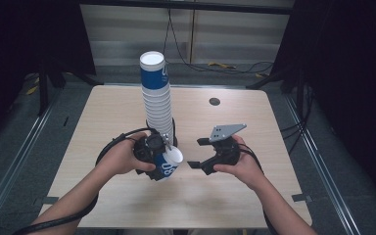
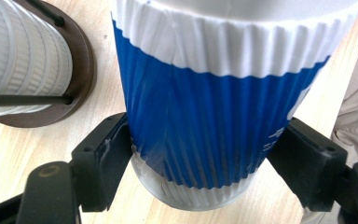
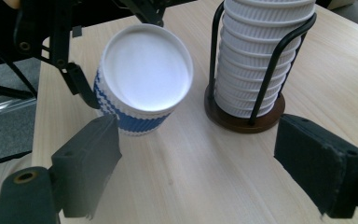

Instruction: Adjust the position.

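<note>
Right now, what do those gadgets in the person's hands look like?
Both are black. The left gripper trails a thick black cable that loops across the table. The right gripper carries a grey three-cornered plate with small holes on top. Each has two blocky black fingers with flat pads. The forearms are bare.

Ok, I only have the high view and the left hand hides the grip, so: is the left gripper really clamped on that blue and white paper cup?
Observer: Yes. Both pads of the left gripper press the blue and white ribbed paper cup near its narrower end.
Operator: What holds the tall stack?
Observer: The stack of white ribbed paper cups stands in a black wire rack on a round brown base.
Operator: And the right gripper?
Observer: The right gripper is open, with bare light wooden table between its jaws.
</note>
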